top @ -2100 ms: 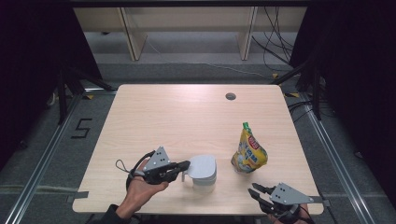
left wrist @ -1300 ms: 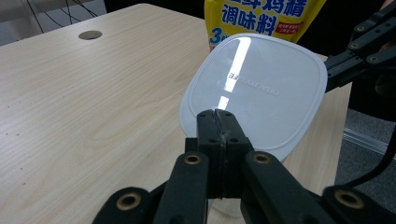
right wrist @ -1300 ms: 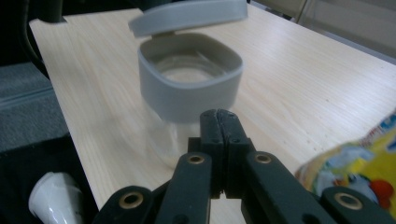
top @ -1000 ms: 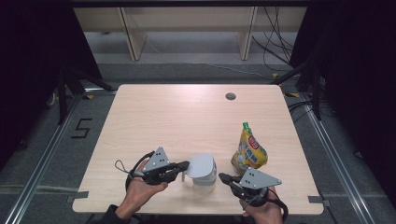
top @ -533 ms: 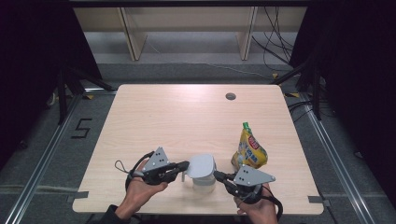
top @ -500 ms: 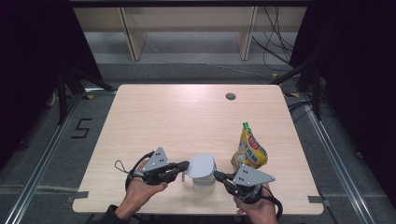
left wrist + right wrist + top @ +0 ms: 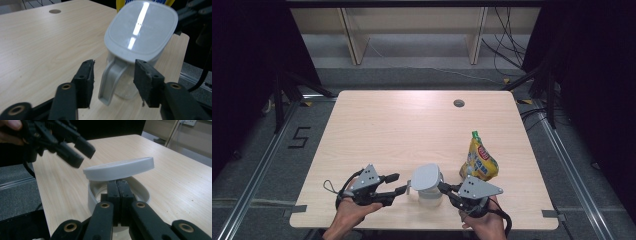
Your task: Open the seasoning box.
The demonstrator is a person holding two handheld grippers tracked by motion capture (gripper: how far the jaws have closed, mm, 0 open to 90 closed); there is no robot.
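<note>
- The left tool point(image 7: 398, 184) rests low on the near-left part of the wooden surface point(image 7: 402, 125), held in the person's left hand point(image 7: 349, 212). Its jaws stand apart, pointing right towards the jug.
- In the left gripper view the two black pads point(image 7: 86, 77) sit on either side of the jug's handle point(image 7: 110, 82) with a clear gap on both sides — around it, not touching it.
- The jug point(image 7: 428, 184) stands upright near the front edge of the surface, between the two tools. It is a pale plastic container with a white lid point(image 7: 426, 176).
- In the right gripper view the lid point(image 7: 118, 168) is tilted, one edge raised above the open rim point(image 7: 91, 195) of the jug, so that the inside of the rim shows beneath it.
- The right tool point(image 7: 446, 189) comes in from the jug's right, held in the person's right hand point(image 7: 484, 225). Its jaws are pressed together — no gap between the pads point(image 7: 113, 195) in the right gripper view — and their tips lie just under the raised edge of the lid. Whether they pinch anything between them I cannot tell.
- A yellow snack pouch point(image 7: 479, 161) with a green top stands just behind the right tool, near the jug but apart from it.
- Farther back on the right, a small round hole point(image 7: 458, 103) sits in the surface.
</note>
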